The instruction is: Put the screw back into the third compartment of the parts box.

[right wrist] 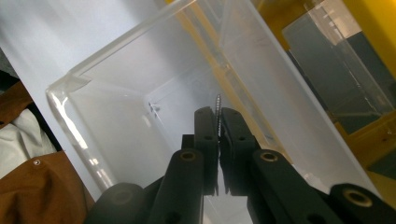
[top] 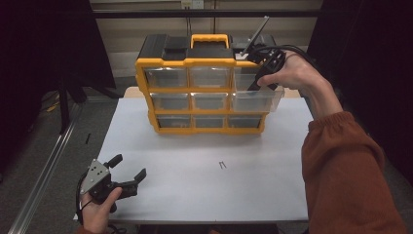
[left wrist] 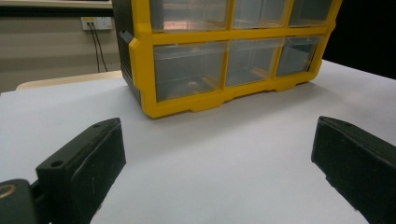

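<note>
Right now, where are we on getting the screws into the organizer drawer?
Done: the clear drawer in the middle row, right column of the yellow organizer is pulled out. In hand: the right gripper is shut on a screw and points down into that drawer. Left: release it, fetch the small piece lying on the table, probably close the drawer. The left gripper rests open near the table's front edge.

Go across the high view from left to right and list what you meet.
left gripper with open jaws → small screw on the table → right gripper reaching into the pulled-out clear drawer of the yellow organizer → orange sleeve
</note>
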A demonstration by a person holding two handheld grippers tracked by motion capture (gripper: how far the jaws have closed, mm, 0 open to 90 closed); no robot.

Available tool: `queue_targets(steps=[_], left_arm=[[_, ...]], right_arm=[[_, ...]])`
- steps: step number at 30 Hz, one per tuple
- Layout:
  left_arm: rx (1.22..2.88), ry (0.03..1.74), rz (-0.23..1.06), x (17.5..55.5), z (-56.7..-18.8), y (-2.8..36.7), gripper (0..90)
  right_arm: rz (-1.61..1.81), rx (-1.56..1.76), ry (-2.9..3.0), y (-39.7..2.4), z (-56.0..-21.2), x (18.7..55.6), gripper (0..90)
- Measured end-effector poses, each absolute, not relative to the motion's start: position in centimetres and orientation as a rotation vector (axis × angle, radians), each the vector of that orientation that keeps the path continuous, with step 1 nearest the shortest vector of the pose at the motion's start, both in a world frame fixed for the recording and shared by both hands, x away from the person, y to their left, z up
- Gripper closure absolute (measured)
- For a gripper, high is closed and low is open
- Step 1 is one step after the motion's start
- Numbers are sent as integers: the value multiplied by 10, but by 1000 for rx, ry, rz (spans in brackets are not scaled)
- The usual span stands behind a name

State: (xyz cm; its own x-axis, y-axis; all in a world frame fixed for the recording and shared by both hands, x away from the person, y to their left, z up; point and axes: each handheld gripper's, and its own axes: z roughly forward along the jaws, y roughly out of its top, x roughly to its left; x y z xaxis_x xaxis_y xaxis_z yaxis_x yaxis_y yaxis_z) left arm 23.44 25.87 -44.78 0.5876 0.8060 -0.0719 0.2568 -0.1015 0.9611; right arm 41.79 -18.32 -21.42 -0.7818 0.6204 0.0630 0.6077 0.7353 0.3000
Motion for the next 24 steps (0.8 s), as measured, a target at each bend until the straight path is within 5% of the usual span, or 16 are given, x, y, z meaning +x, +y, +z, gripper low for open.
queue_targets(steps=[24], left_arm=[[1653,899,588,235,-448,259,28]], right_arm=[[462,1070,2897,-183,-220,424,799]])
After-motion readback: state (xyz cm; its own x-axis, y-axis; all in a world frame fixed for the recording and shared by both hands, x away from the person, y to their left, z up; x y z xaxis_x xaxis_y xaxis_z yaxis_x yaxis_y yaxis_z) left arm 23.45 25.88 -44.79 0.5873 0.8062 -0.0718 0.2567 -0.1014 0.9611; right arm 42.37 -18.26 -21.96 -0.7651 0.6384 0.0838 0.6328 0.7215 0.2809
